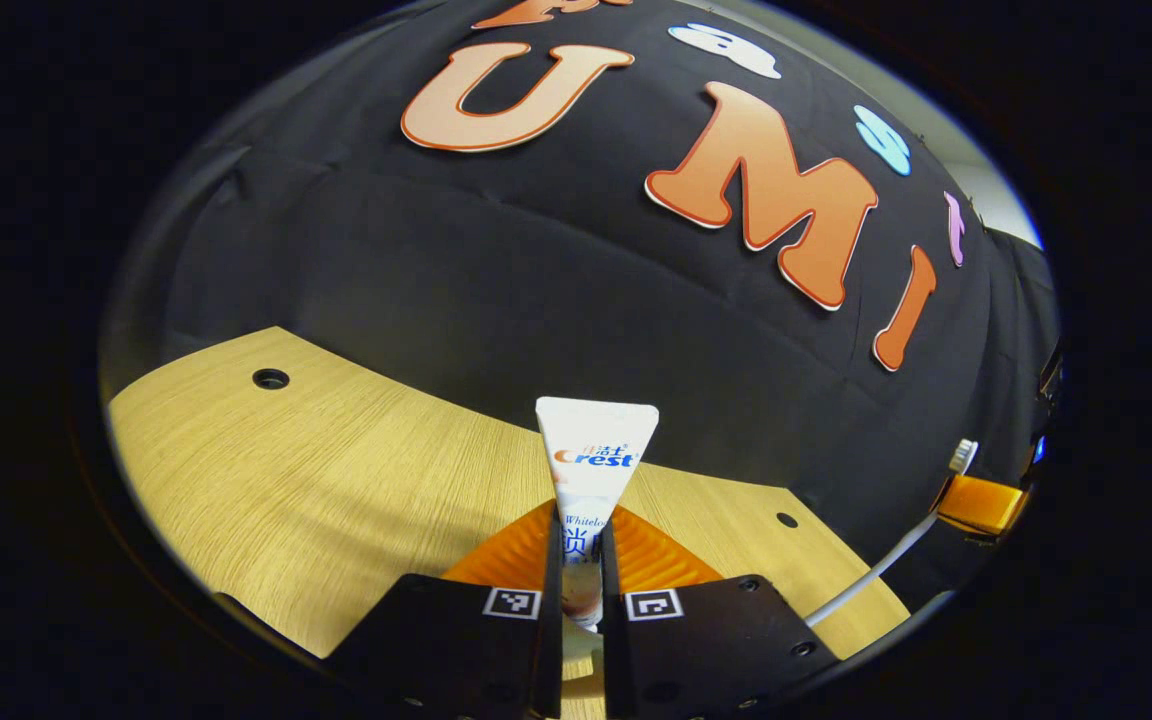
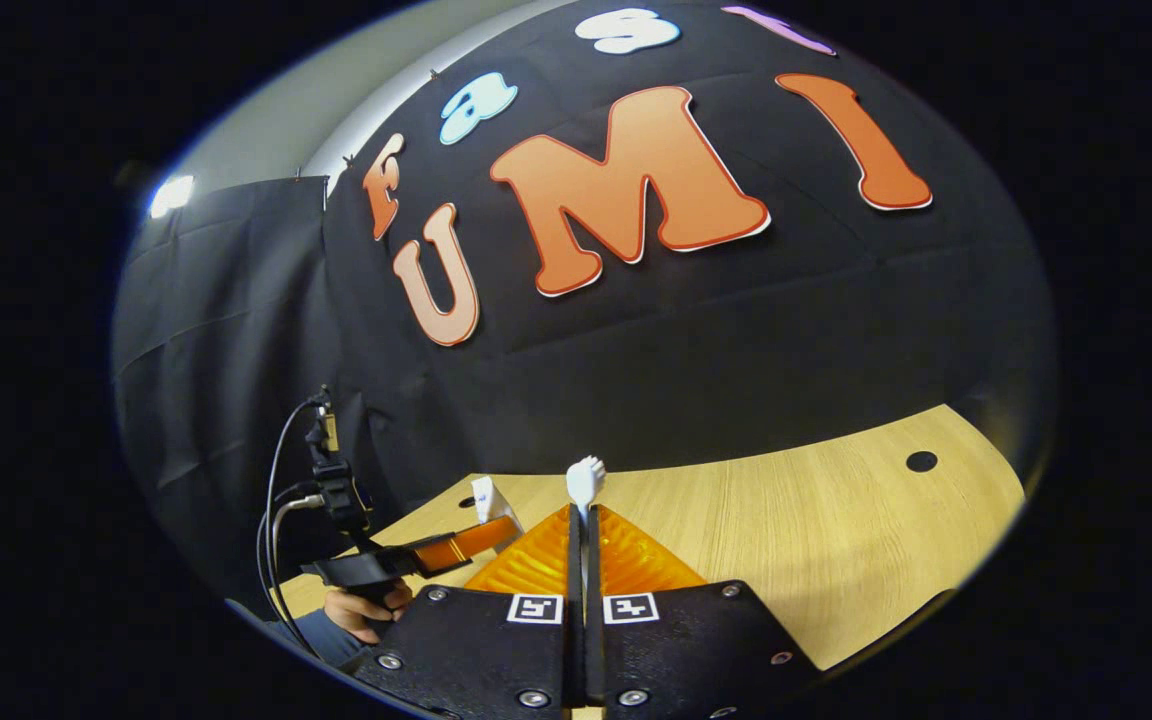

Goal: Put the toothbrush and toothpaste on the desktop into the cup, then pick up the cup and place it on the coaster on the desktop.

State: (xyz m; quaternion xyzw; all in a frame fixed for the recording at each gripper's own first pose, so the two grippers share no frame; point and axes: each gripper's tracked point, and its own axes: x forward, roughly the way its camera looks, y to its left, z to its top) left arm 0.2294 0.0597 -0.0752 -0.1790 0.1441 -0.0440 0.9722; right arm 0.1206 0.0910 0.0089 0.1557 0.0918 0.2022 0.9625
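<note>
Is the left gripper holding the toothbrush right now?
No, the left gripper is clamped on the toothpaste tube; the toothbrush sits between the right gripper's fingers.

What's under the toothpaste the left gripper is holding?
Under the toothpaste, held upright in the left gripper, lies the wooden desktop. The gripper's fingers cover whatever lies directly below.

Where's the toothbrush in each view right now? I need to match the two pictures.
Left gripper view: toothbrush at the far right, white handle slanting up, bristles topmost.
Right gripper view: toothbrush bottom centre, upright between the right hand-held gripper fingers.
Shared landmark: the toothpaste tube, held in the left hand-held gripper.
</note>
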